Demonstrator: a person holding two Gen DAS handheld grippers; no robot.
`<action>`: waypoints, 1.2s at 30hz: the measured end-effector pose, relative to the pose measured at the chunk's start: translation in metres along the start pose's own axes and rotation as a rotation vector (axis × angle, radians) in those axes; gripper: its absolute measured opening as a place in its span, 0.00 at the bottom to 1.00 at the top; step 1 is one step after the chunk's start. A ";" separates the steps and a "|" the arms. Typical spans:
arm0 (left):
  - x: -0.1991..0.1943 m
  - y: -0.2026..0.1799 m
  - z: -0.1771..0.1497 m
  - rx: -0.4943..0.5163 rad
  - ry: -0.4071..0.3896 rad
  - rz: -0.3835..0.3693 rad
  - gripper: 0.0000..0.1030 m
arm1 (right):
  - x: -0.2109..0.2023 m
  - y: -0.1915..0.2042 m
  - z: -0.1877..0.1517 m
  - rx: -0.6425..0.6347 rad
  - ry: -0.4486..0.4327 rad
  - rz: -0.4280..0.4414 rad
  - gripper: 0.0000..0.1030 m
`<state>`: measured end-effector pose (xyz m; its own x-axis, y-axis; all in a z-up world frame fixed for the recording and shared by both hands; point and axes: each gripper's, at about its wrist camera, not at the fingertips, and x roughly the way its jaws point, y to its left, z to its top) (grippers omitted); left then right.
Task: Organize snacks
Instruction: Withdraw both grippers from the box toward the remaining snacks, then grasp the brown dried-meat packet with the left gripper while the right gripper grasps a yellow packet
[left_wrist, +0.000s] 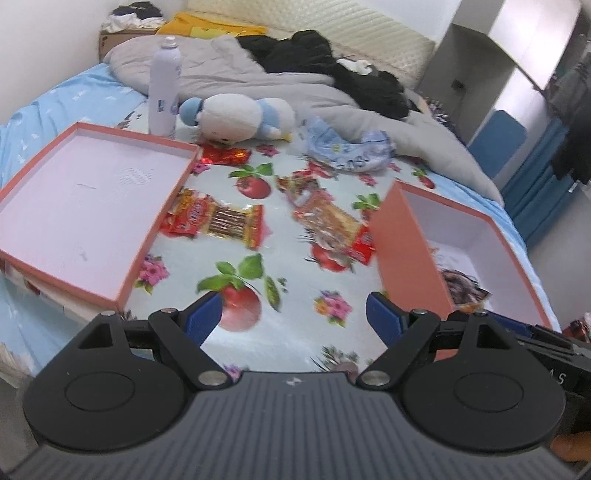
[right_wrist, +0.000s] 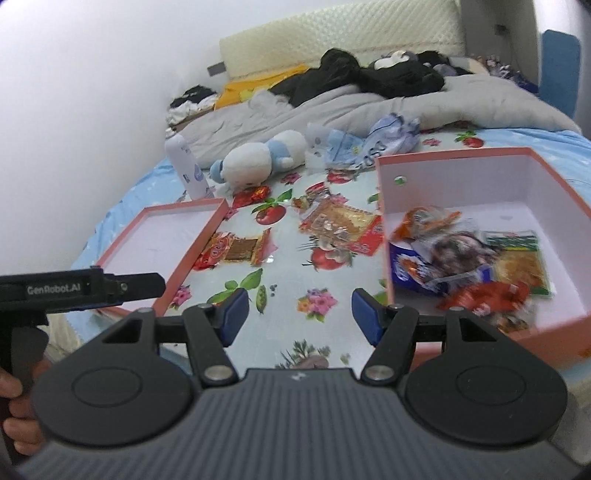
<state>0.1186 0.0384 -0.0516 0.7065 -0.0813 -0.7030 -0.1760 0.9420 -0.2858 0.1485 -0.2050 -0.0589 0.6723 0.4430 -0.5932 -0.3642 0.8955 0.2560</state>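
**Ana:** Snacks are still lying loose on the flowered cloth (left_wrist: 280, 266) over the bed. What are the grippers doing?

**Ben:** Both are hovering low over the cloth. The left gripper (left_wrist: 294, 314) is spread wide and holding nothing; the right gripper (right_wrist: 295, 312) is likewise spread and holding nothing.

**Ana:** And beyond them?

**Ben:** A striped red packet (left_wrist: 218, 221) is lying just beside the shallow lid (left_wrist: 155, 229) on the left. A clear wrapped biscuit packet (right_wrist: 338, 225) is sitting near the deep box (right_wrist: 386, 206) on the right, which is already holding several packets (right_wrist: 469, 258). A small red one (left_wrist: 225, 155) is resting farther back, by the plush toy (left_wrist: 236, 118).

**Ana:** How will they be handling?

**Ben:** Light and crinkly, I'd judge; the film looks slippery and the biscuits probably breakable. Pinching a sealed end seam seems safest.

**Ana:** Which way are they pointing?

**Ben:** The striped packet's long axis is running roughly left to right, slightly tilted. The biscuit packet's is slanting from far left toward the box.
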 end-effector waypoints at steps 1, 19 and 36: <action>0.009 0.005 0.005 -0.003 0.007 0.006 0.85 | 0.010 0.002 0.004 -0.007 0.007 -0.004 0.62; 0.191 0.064 0.069 -0.008 0.103 0.055 0.85 | 0.205 -0.012 0.069 -0.030 0.159 0.004 0.62; 0.287 0.072 0.079 0.170 0.095 0.151 0.83 | 0.335 -0.030 0.084 -0.218 0.310 -0.124 0.86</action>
<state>0.3631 0.1091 -0.2228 0.6115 0.0415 -0.7901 -0.1511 0.9864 -0.0651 0.4385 -0.0798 -0.2011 0.5053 0.2681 -0.8202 -0.4433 0.8962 0.0199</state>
